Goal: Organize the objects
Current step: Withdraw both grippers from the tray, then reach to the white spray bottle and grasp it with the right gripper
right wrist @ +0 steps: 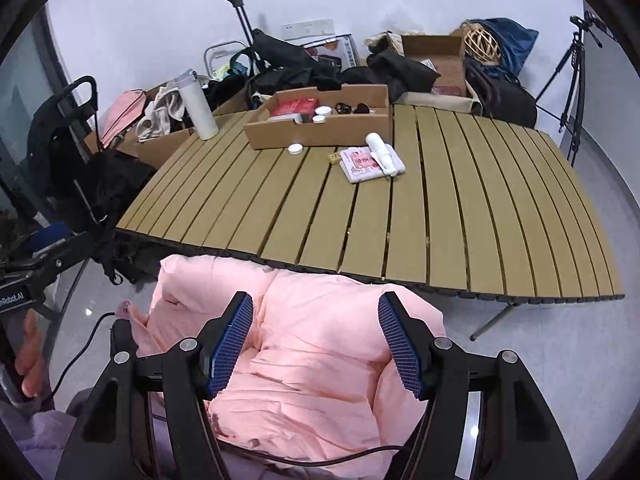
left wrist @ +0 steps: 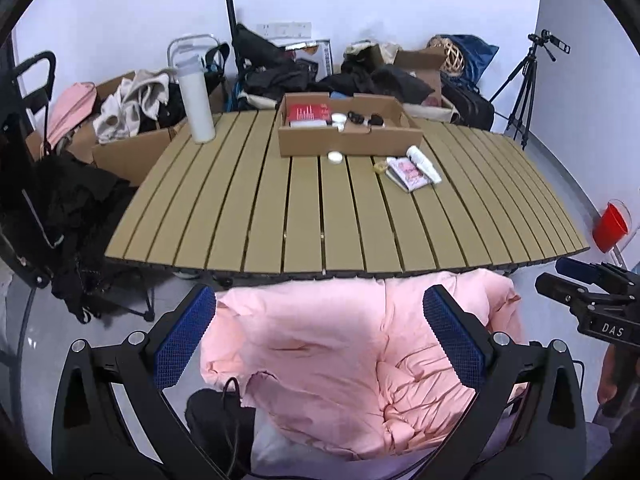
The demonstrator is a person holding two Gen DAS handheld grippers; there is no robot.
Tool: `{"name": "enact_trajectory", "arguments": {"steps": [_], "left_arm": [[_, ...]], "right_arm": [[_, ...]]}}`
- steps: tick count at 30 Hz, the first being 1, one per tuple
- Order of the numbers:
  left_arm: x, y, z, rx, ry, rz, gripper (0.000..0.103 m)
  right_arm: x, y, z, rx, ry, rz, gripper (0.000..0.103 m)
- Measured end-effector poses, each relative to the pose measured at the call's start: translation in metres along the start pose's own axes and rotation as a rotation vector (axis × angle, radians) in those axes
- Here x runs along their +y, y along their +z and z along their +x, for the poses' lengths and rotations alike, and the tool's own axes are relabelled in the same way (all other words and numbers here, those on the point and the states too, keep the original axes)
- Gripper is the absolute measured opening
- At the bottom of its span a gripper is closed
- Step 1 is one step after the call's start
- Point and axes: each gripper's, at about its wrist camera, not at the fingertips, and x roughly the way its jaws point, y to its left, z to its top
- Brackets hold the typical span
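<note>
Pink quilted fabric [left wrist: 320, 360] fills the left wrist view's foreground, bunched below the near edge of the slatted tan table [left wrist: 340, 220]. Over it, the left gripper [left wrist: 320, 336] has its jaws wide and empty. Only this view shows a red plastic cup [left wrist: 610, 226].

From the right wrist, the right gripper [right wrist: 316, 344] stands about half open, holding nothing. Beyond, a pink-patterned booklet [right wrist: 362, 164] and white tube [right wrist: 384, 152] lie beside the shallow cardboard box [right wrist: 320, 132].
</note>
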Motion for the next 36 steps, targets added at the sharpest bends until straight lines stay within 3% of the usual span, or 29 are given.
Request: {"name": "enact_trajectory", "arguments": {"steps": [8, 13, 17, 21, 24, 29, 33, 35, 36], "left_arm": [[-0.012, -0.001, 0.045, 0.032, -0.031, 0.049, 0.103], [-0.011, 0.023, 0.097, 0.067, -0.083, 0.038, 0.101], [-0.023, 0.067, 0.134, 0.067, -0.171, 0.042, 0.092], [-0.059, 0.121, 0.183, 0.03, -0.287, 0.107, 0.083], [-0.095, 0.157, 0.234, 0.058, -0.327, 0.161, 0.074], [-0.137, 0.192, 0.309, 0.107, -0.347, 0.243, 0.07], [-0.151, 0.199, 0.358, 0.164, -0.325, 0.239, 0.048], [-0.148, 0.2, 0.361, 0.157, -0.389, 0.198, 0.038], [-0.145, 0.199, 0.361, 0.163, -0.429, 0.182, 0.028]], "right_arm": [[-0.025, -0.004, 0.031, -0.017, -0.001, 0.069, 0.069], [-0.038, 0.01, 0.07, 0.015, -0.044, 0.046, 0.069], [-0.058, 0.035, 0.109, 0.037, -0.057, 0.061, 0.069], [-0.075, 0.07, 0.145, 0.042, -0.064, 0.071, 0.065], [-0.09, 0.098, 0.176, 0.045, -0.048, 0.104, 0.047], [-0.107, 0.136, 0.221, 0.031, 0.006, 0.136, 0.045], [-0.115, 0.154, 0.257, 0.061, -0.001, 0.135, 0.046], [-0.119, 0.158, 0.267, 0.064, 0.02, 0.14, 0.046], [-0.119, 0.159, 0.269, 0.06, 0.029, 0.138, 0.045]]}}
